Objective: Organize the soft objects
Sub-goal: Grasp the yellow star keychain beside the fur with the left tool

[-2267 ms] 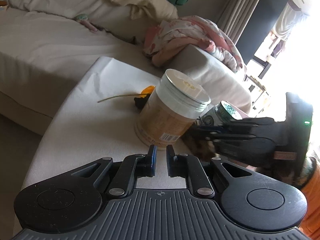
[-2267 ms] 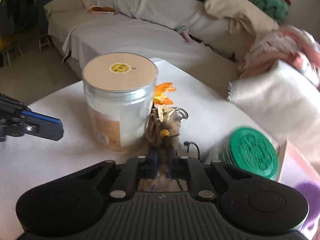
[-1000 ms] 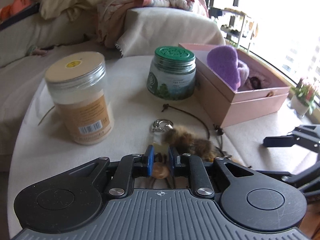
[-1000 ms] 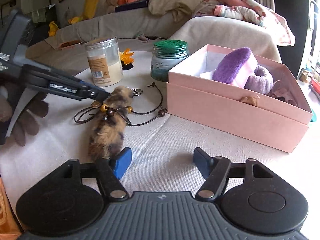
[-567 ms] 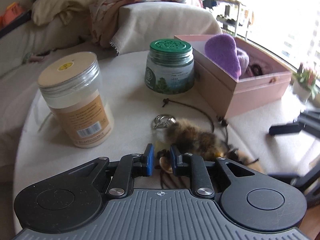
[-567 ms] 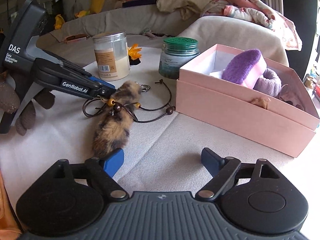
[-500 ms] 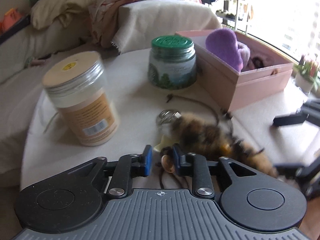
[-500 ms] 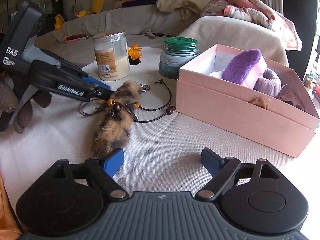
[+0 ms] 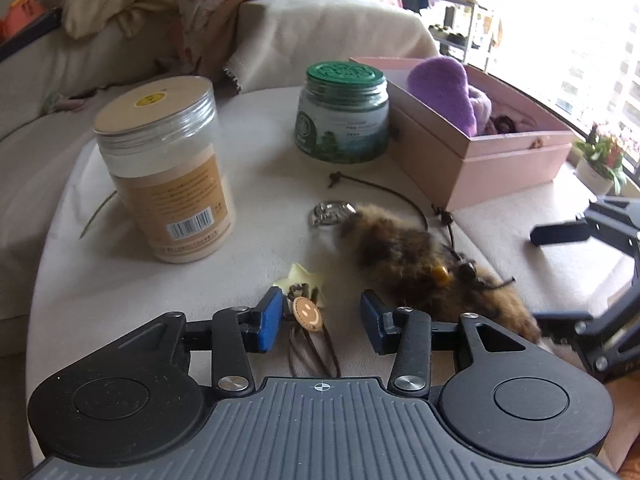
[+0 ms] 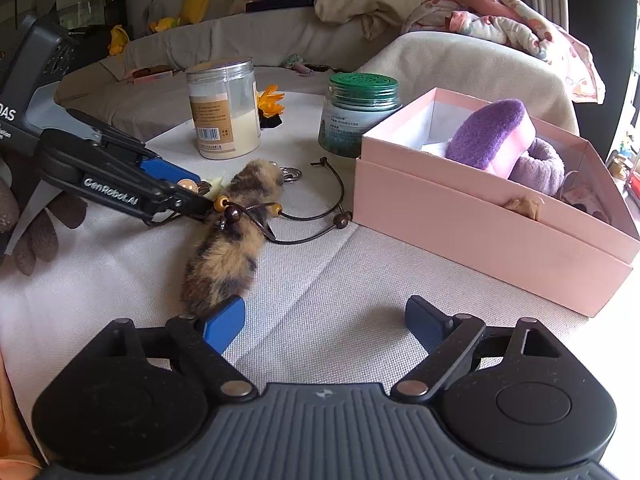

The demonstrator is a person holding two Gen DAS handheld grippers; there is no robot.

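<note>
Left gripper (image 9: 320,322) jaws now apart

left gripper (image 10: 188,188) arm: "GenRobot.AI", white print | its body: "DAS", cut off at frame edge | tall jar (image 10: 224,108) label: barcode, small print unreadable | green-lid jar (image 9: 343,116) label: round logo, text too small | round tag (image 9: 307,314): smiley face

You see a fuzzy fur charm (image 10: 230,236) on woven matt cloth (image 10: 340,280), beside a smooth matt pink cardboard box (image 10: 480,232).
</note>
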